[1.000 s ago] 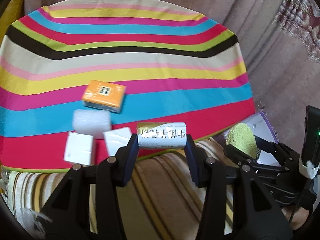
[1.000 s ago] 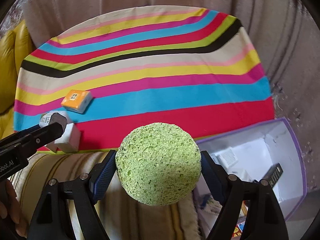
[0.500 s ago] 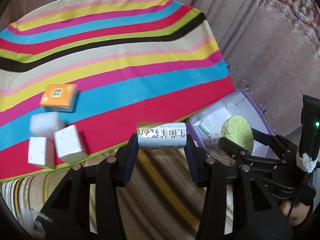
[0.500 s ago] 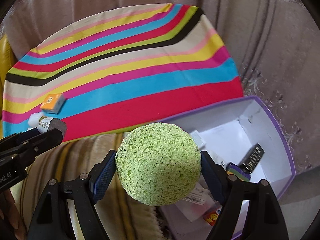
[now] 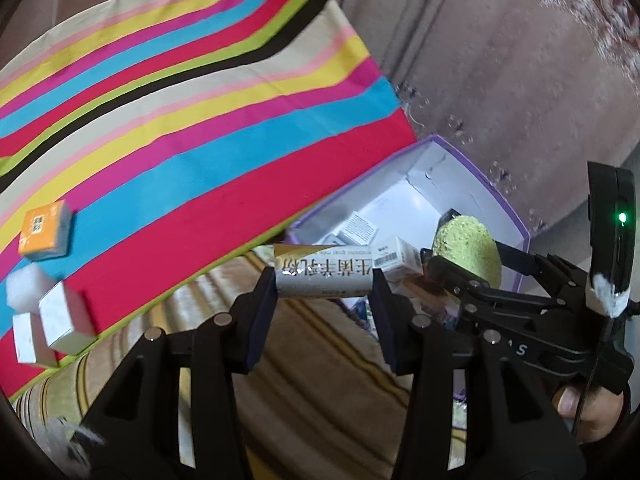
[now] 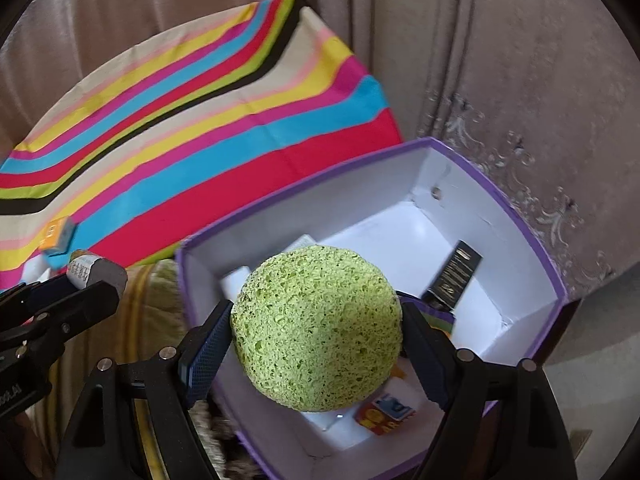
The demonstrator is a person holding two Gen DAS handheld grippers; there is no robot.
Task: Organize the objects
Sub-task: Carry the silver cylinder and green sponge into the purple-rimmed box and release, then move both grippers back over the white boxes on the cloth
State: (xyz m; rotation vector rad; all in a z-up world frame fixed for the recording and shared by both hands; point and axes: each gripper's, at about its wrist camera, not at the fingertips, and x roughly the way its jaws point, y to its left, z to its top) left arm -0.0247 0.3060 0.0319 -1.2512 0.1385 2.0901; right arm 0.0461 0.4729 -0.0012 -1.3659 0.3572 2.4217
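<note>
Left gripper (image 5: pixel 324 280): we pinch a silver packet (image 5: pixel 323 276) crosswise between the jaws.
Right gripper (image 6: pixel 316 334): our jaws clamp a green sponge (image 6: pixel 317 328).
Purple box (image 6: pixel 540 248): open, directly beyond the sponge.
Orange box (image 5: pixel 42 236): far left on the striped cloth (image 5: pixel 180 120).

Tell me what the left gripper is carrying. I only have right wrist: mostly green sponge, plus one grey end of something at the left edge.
Observer: The left gripper is shut on a silver packet with Chinese print, pinched end to end between its fingers.
Operator: What else sits on the striped cloth? I make out only an orange box.
Observer: Two white boxes and a white foam block, clustered just nearer than the orange box, by the cloth's near edge.
</note>
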